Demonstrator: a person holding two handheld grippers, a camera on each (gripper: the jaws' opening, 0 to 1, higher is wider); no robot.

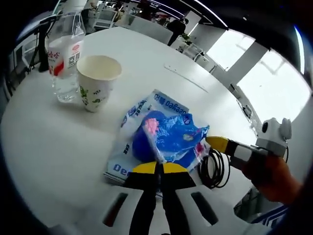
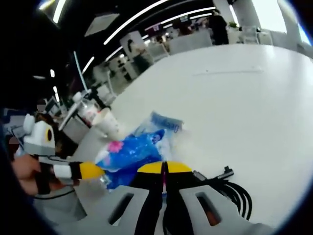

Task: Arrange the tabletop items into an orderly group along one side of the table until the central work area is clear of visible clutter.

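One water bottle (image 1: 63, 54), one paper cup (image 1: 98, 81) at 10 o'clock, labels unreadable. Both the left gripper (image 1: 157, 169) and right gripper (image 2: 164, 169) are clamped on the blue bag (image 1: 168, 137), with a cable (image 1: 215, 169) beside it.

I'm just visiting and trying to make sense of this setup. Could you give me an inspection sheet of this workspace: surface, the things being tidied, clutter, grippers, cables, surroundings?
Surface: white table, mostly bare.
Job's things: clear water bottle and paper cup upright, side by side; blue plastic bag on a flat printed packet.
Clutter: nothing seen beyond these.
Grippers: left gripper fingers together at the bag's near edge; right gripper fingers together at the bag; whether either pinches plastic, cannot tell.
Cables: coiled black cable beside the packet.
Surroundings: bright windows, other tables and a person standing far off.
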